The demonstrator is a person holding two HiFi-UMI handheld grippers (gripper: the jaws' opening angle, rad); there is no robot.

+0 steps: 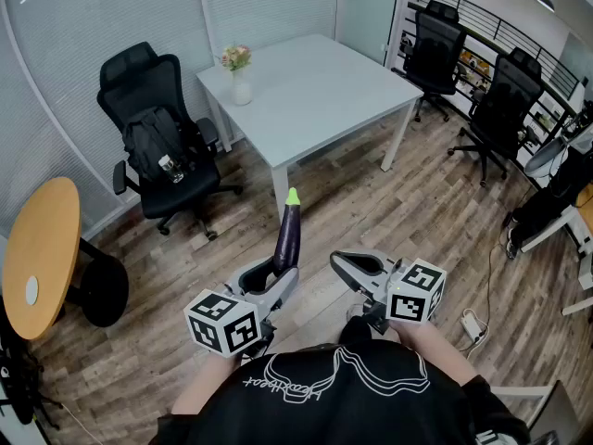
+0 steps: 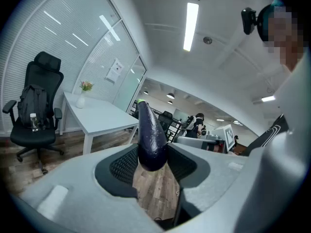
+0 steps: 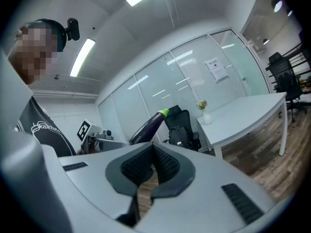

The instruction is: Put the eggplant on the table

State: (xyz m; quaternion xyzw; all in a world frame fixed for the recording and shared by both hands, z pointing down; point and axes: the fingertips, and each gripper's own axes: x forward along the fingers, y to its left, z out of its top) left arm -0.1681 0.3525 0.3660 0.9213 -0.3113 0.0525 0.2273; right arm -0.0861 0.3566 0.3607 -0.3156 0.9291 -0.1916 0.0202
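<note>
Eggplant [image 1: 288,239] is gripped at its blunt dark end by the left gripper [image 1: 276,274], whose jaws are clenched on it from both sides. Its long axis is seen nearly upright in the head view, with the green stem tip pointed to 12 o'clock, toward the white table [image 1: 320,95]. It is held in the air above the wooden floor [image 1: 389,211], well apart from that table. In the left gripper view the eggplant [image 2: 149,135] is seen pressed between the two dark pads [image 2: 124,166], rising from them and leaning slightly to 11 o'clock. At 3 o'clock from it, the right gripper [image 1: 357,267] is held with its jaws closed together and nothing between them; in its own view the eggplant [image 3: 148,125] is seen slanting up to 2 o'clock.

Around the eggplant, a round wooden tabletop [image 1: 42,248] is seen at 9 o'clock, a black chair [image 1: 139,86] bearing a backpack [image 1: 157,146] at 10 o'clock, a vase [image 1: 240,89] of flowers on the white table's corner at 11 o'clock, and office chairs [image 1: 435,40] at 2 o'clock.
</note>
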